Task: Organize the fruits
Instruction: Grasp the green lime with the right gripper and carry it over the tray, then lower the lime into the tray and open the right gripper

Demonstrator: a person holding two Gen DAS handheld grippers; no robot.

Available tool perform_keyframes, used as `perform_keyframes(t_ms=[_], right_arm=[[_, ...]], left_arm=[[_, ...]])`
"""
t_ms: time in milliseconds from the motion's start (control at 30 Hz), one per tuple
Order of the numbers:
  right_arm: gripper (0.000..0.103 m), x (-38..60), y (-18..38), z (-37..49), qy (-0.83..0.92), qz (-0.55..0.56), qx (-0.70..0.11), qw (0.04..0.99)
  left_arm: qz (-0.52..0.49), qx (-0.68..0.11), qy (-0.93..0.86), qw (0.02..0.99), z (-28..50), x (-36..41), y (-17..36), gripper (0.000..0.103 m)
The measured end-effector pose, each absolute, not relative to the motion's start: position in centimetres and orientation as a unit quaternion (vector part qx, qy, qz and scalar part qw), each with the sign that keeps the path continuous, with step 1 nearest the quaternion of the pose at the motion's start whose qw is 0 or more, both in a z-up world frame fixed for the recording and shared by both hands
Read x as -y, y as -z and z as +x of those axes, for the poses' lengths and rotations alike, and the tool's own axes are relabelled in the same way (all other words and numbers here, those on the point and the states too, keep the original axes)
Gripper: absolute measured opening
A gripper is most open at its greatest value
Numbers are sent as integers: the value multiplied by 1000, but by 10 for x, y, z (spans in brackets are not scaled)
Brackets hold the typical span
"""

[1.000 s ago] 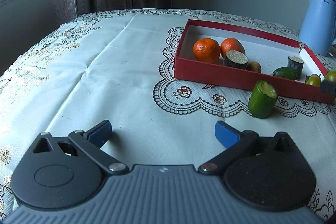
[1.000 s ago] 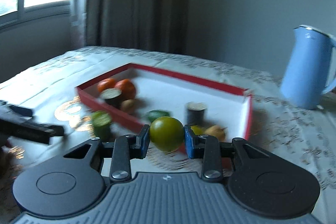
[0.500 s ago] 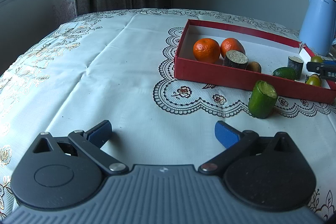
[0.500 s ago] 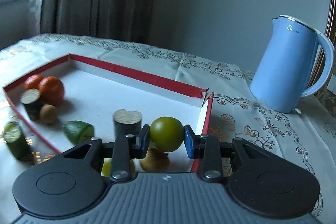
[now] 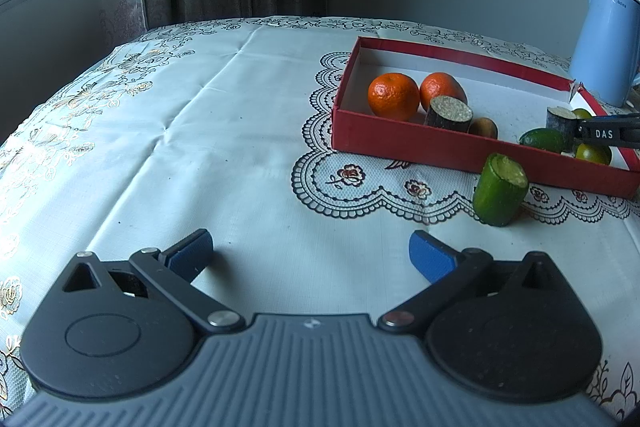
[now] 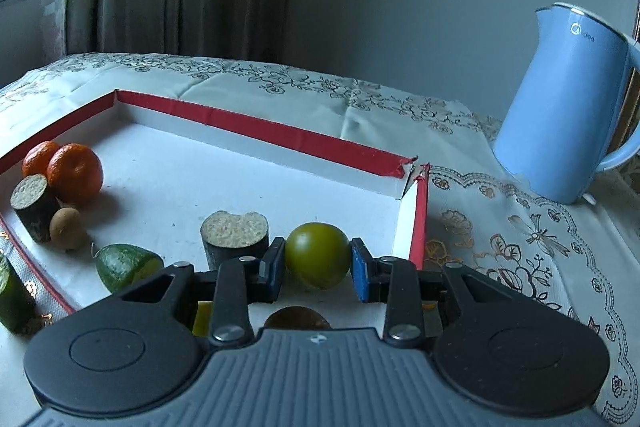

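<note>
My right tongs (image 6: 318, 267) clamp a round olive-green fruit (image 6: 318, 254) between the blue pads, low over the near right corner of the red box (image 6: 256, 125), close to its torn corner. Inside the white-floored box sit two oranges (image 6: 74, 173) touching each other at the far left, a dark cut cylinder (image 6: 34, 205) with a small brown fruit (image 6: 67, 228) beside it, a green wedge (image 6: 124, 264), and a second dark cylinder (image 6: 234, 237) standing upright just left of my pads. A green cylinder (image 5: 500, 189) with a pale cut top stands tilted on the counter (image 5: 200, 131) just outside the box's near wall.
</note>
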State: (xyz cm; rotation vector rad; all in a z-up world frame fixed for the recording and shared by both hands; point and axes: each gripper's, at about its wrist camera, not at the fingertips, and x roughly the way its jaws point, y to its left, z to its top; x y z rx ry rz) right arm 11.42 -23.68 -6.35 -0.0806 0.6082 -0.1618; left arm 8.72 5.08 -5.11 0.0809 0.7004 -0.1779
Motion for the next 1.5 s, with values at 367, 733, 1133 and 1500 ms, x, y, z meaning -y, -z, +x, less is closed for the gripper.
perform_keyframes(t_ms=[367, 733, 1133, 1500], right_arm=[[34, 238, 62, 113, 67, -23, -310, 948], [46, 242, 54, 104, 60, 7, -308, 950], [59, 240, 48, 71, 64, 11, -276, 959], [68, 225, 38, 8, 60, 23, -232, 971]], left_arm=[[39, -343, 87, 935, 87, -51, 51, 103], [39, -343, 87, 935, 88, -51, 51, 103], [39, -343, 87, 935, 88, -51, 51, 103], [39, -343, 87, 935, 88, -51, 51, 103]])
